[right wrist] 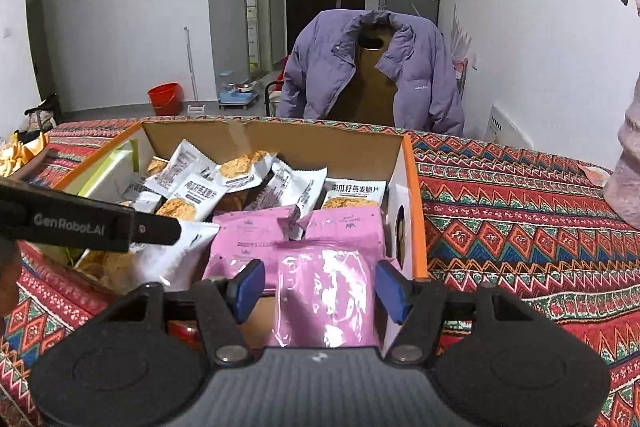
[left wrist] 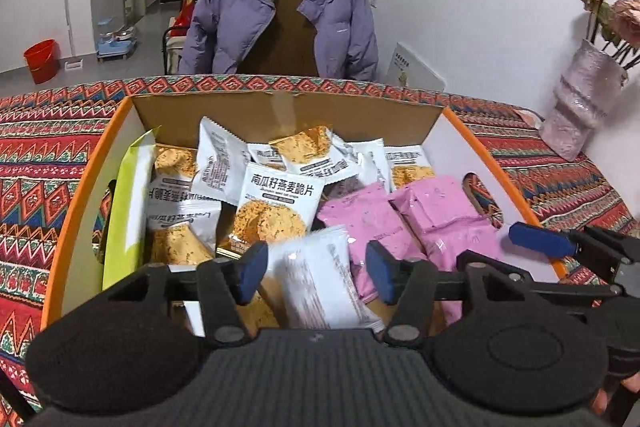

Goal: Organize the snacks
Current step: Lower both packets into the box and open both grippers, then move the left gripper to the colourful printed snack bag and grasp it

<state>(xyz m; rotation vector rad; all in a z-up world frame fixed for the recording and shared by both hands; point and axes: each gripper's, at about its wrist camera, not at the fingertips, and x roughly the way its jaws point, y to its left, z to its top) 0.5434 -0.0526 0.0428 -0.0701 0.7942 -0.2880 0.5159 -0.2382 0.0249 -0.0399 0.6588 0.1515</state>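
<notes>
Jaws wide on both: left gripper (left wrist: 316, 269) over a white packet (left wrist: 320, 287); right gripper (right wrist: 320, 287) over a pink packet (right wrist: 324, 295).

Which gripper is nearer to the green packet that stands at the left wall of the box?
Left. The left gripper hangs over the white packets, near the green packet. The right gripper is above the pink packets, on the box's opposite side.
</notes>
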